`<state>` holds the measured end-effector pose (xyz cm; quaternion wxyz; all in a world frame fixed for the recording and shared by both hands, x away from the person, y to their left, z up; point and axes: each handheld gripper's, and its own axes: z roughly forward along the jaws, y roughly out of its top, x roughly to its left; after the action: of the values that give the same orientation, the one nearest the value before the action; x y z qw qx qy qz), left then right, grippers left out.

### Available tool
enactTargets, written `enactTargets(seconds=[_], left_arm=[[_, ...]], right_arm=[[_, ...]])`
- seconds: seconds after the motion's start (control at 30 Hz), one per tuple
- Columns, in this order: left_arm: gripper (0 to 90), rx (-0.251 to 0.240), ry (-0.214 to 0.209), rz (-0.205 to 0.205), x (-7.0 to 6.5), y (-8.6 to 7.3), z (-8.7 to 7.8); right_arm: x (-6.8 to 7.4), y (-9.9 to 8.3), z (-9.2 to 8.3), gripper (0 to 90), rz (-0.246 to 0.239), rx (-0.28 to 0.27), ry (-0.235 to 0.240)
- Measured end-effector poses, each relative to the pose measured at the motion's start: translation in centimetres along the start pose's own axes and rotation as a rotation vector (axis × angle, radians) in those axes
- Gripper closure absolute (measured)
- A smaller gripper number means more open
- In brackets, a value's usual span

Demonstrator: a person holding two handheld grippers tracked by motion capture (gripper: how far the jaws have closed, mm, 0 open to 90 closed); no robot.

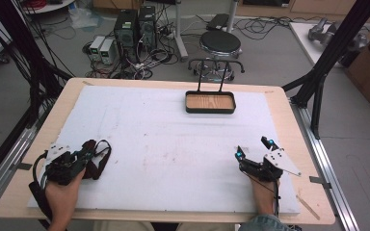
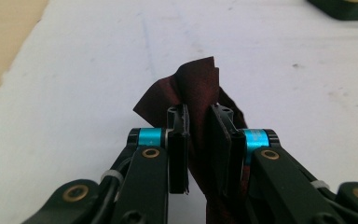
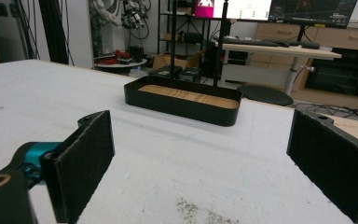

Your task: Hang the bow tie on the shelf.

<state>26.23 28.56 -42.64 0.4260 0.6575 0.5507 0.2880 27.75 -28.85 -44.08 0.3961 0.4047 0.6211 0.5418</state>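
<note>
My left gripper rests near the table's front left corner, held by a hand. It is shut on a dark red cloth that loops out to its right. In the left gripper view the cloth stands up crumpled between the two black jaws of my left gripper and runs down between them. My right gripper sits near the front right, open, with nothing between its pads. The right gripper view looks past my right gripper at a black tray with a wooden floor.
The black tray stands at the far middle of the white board, with two thin black posts rising from it. A stool and computers stand on the floor beyond. Black frame struts slant at the right.
</note>
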Motion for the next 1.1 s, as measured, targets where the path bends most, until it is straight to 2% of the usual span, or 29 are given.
enactTargets(seconds=[0.07,0.1,0.2,0.23,0.27,0.3,0.33,0.37,0.43,0.47,0.5,0.53,0.57,0.6,0.63,0.67,0.7,0.73,0.77,0.8,0.83,0.9,0.93,0.97,1.0,1.03,1.07,1.1], left_arm=[[77.2,-0.011,-0.016,0.009,-0.3,0.3,0.1],[77.2,-0.016,-0.061,0.007,-0.4,0.8,0.3],[77.3,-0.030,-0.085,0.021,-0.7,1.3,0.4],[77.3,-0.044,-0.129,0.040,-0.9,1.9,0.6],[77.2,-0.044,-0.129,0.040,-0.9,1.9,0.6],[77.3,-0.055,-0.163,0.063,-1.3,2.6,0.9],[77.3,-0.055,-0.163,0.063,-1.3,2.6,0.9],[77.3,-0.056,-0.192,0.098,-1.8,3.2,1.5],[77.3,-0.052,-0.233,0.124,-2.3,3.8,2.1],[77.3,-0.052,-0.233,0.124,-2.3,3.8,2.1],[77.4,-0.039,-0.267,0.145,-2.8,4.5,2.8],[77.4,-0.039,-0.267,0.145,-2.8,4.5,2.8],[77.4,-0.032,-0.312,0.167,-3.4,5.3,3.3],[77.4,-0.032,-0.312,0.167,-3.4,5.3,3.3],[77.4,-0.026,-0.342,0.193,-3.9,6.0,3.7],[77.4,-0.026,-0.342,0.193,-3.9,6.0,3.7],[77.4,-0.027,-0.386,0.217,-4.6,7.1,4.2],[77.4,-0.027,-0.386,0.217,-4.6,7.1,4.2],[77.4,-0.017,-0.424,0.231,-5.2,8.0,4.7],[77.4,-0.017,-0.424,0.231,-5.2,8.0,4.7],[77.4,-0.001,-0.461,0.254,-5.9,9.0,5.3],[77.4,0.013,-0.490,0.296,-6.7,9.8,5.9],[77.4,0.013,-0.490,0.296,-6.7,9.8,5.9],[77.4,0.037,-0.513,0.329,-7.5,10.5,6.6],[77.4,0.037,-0.513,0.329,-7.5,10.5,6.6],[77.4,0.048,-0.539,0.353,-8.2,11.1,7.2],[77.4,0.048,-0.539,0.353,-8.2,11.1,7.2],[77.4,0.062,-0.565,0.368,-9.0,11.9,7.9]], right_arm=[[0.0,0.0,0.0,6.5,0.002,-0.001,0.000],[0.1,0.0,0.0,6.5,0.002,0.003,0.001],[0.1,0.0,0.0,6.5,-0.006,0.003,0.002],[0.1,0.0,0.0,6.5,-0.007,0.003,0.001],[0.1,0.0,0.0,6.5,-0.007,0.003,0.001],[0.1,0.0,0.0,6.5,-0.003,0.006,0.004],[0.1,0.0,0.0,6.5,-0.003,0.006,0.004],[0.1,0.0,0.0,6.5,-0.004,0.006,0.003],[0.1,0.0,0.0,6.5,-0.005,0.005,0.004],[0.1,0.0,0.0,6.5,-0.005,0.005,0.004],[0.1,0.0,0.0,6.5,-0.006,0.006,0.003],[0.2,0.0,0.0,6.5,-0.002,0.005,0.004],[0.1,0.0,0.0,6.5,-0.004,0.008,0.004],[0.1,0.0,0.0,6.5,-0.005,0.007,0.006],[0.1,0.0,0.0,6.5,-0.008,0.006,0.005],[0.1,0.0,0.1,6.5,-0.005,0.006,0.006],[0.1,0.0,0.1,6.5,-0.006,0.006,0.006],[0.1,0.0,0.1,6.5,-0.004,0.006,0.006],[0.1,0.0,0.0,6.5,-0.004,0.006,0.007],[0.1,0.0,0.1,6.5,-0.003,0.005,0.008],[0.1,0.0,0.1,6.5,-0.003,0.006,0.008],[0.1,0.0,0.0,6.5,0.000,0.008,0.009],[0.1,0.0,0.0,6.5,-0.003,0.006,0.008],[0.0,0.0,0.0,6.5,-0.004,0.006,0.008],[0.0,0.0,0.0,6.5,-0.004,0.006,0.008],[0.1,0.0,0.1,6.5,-0.003,0.006,0.009],[0.1,0.0,0.1,6.5,-0.003,0.006,0.009],[0.1,0.0,0.0,6.5,-0.002,0.007,0.009]])
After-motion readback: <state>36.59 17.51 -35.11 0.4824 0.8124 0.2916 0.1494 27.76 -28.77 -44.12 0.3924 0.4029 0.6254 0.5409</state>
